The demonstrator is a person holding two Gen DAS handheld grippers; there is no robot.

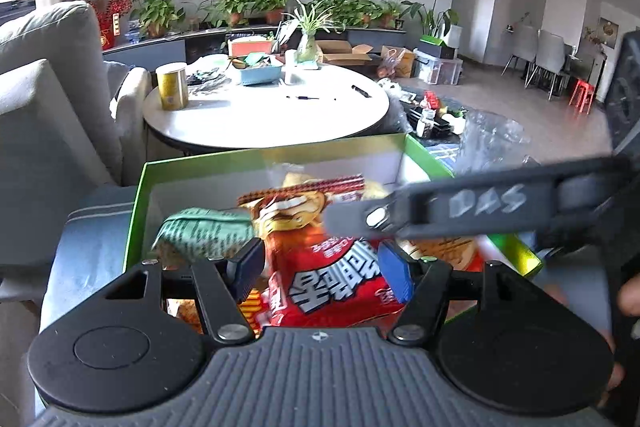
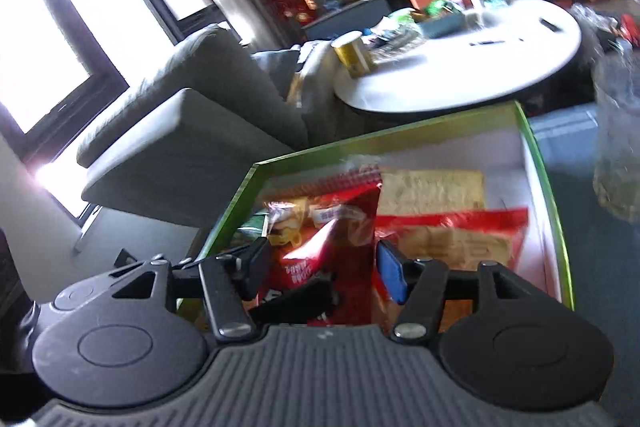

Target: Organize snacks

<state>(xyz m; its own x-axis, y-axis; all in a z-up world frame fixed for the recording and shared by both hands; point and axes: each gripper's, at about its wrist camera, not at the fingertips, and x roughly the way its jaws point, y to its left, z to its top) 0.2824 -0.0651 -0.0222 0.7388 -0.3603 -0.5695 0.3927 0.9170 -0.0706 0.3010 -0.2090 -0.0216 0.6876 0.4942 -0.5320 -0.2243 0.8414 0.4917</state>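
Note:
A green-rimmed box (image 1: 138, 203) with white inner walls holds several snack packets. My left gripper (image 1: 322, 269) is open over a red snack bag with white lettering (image 1: 332, 279); its pads stand on either side of the bag. A green packet (image 1: 196, 235) lies at the box's left. The right gripper's arm (image 1: 460, 207) crosses above the box from the right. In the right wrist view my right gripper (image 2: 320, 267) is open above the same box (image 2: 556, 211), over the red bag (image 2: 304, 263). A tan cracker packet with red trim (image 2: 448, 231) lies at the right. The left gripper's finger (image 2: 296, 301) shows below.
A round white table (image 1: 264, 119) stands behind the box with a gold can (image 1: 172, 87), a blue tray (image 1: 260, 71), pens and a plant. A grey sofa (image 1: 44, 99) is at the left. A clear plastic bag (image 1: 492, 143) lies right of the box on a blue surface.

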